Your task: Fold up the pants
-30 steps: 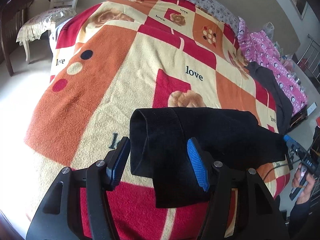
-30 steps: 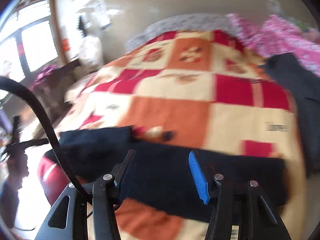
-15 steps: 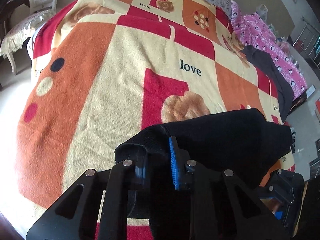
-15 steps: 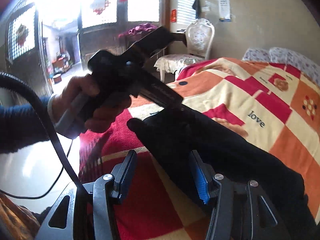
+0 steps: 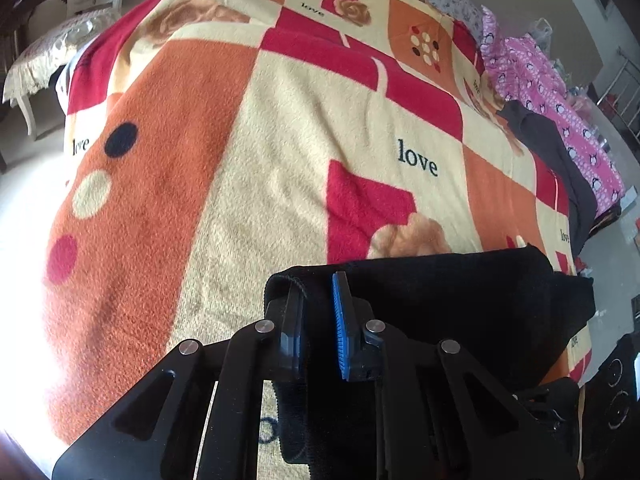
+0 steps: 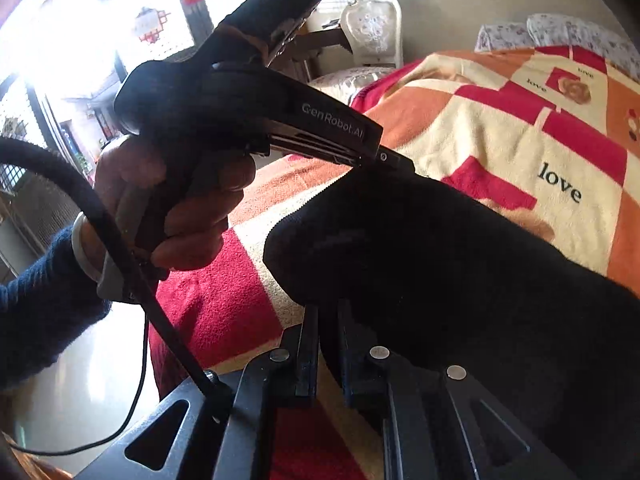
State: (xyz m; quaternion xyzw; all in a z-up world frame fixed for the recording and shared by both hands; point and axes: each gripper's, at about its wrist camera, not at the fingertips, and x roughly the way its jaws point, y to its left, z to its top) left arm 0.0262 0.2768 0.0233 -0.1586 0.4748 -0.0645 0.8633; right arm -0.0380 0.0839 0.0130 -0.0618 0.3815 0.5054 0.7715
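The black pants (image 5: pixel 460 296) lie folded along the near edge of the bed and show as a dark bulk in the right wrist view (image 6: pixel 440 248). My left gripper (image 5: pixel 318 304) is shut on the pants' near left corner, with fabric pinched between the blue pads. My right gripper (image 6: pixel 328 320) is shut on the pants' other near edge. The left gripper's body (image 6: pixel 256 116), held by a hand, shows in the right wrist view, touching the pants from the left.
The bed carries an orange, red and cream blanket (image 5: pixel 280 128) with "love" print. A dark grey garment (image 5: pixel 560 160) lies at the bed's right edge by a pink quilt (image 5: pixel 552 80). A white chair (image 5: pixel 72 20) stands far left.
Both grippers were open one second ago. The left gripper closed on the pants first; the right gripper swung left, moved onto the pants' edge and closed on it.
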